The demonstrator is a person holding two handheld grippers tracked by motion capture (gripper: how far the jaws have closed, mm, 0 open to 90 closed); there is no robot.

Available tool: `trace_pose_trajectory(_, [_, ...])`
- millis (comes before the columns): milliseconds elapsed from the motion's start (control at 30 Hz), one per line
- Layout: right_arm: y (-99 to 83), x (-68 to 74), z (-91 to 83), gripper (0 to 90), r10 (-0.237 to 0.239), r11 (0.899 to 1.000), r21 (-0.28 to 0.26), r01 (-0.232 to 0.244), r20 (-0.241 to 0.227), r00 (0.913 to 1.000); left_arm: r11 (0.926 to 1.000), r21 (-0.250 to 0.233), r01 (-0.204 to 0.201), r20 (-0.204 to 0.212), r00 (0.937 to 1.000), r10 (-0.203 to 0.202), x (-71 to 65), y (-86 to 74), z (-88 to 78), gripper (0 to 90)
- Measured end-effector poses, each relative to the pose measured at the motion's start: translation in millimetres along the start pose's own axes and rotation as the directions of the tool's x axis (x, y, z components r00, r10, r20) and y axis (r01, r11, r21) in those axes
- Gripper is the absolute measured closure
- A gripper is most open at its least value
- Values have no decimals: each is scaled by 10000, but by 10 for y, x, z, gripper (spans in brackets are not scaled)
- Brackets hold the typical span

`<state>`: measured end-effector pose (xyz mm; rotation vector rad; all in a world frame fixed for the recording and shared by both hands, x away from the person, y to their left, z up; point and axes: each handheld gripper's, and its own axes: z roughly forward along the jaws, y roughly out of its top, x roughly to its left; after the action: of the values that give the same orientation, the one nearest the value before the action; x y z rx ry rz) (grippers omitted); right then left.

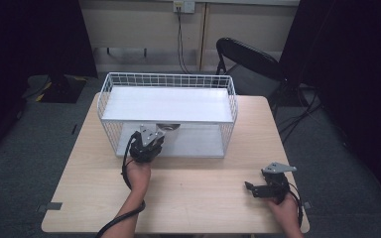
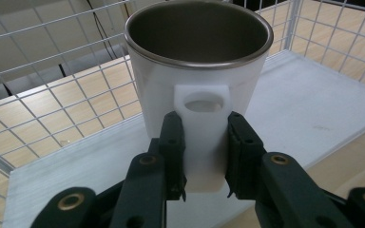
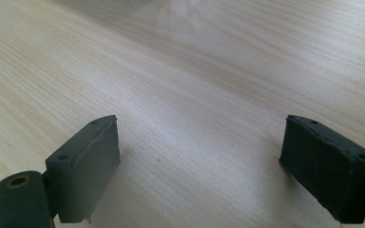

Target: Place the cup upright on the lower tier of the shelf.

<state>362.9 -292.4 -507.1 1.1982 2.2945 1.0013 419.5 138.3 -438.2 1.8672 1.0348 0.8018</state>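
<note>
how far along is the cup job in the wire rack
Done: the left gripper is shut on the handle of the white cup, which is upright under the wire rack's upper shelf. In hand: the cup sits just over the lower shelf; whether it touches I cannot tell. Left: either setting it down and letting go, or drawing it out. The right gripper waits open over the table.

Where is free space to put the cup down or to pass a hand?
The rack's lower shelf is bare right of the cup, up to the wire wall. The top shelf is bare too. The table between the left tool and the right tool lies free. It is crowded at the cup, held by its handle.
</note>
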Motion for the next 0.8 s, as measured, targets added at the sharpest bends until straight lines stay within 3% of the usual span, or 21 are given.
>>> trace_pose_trajectory(800, [0, 0, 0, 117, 1, 10000, 1, -1, 1, 10000, 9995, -18, 329, -373, 9988, -329, 57, -52, 21, 720])
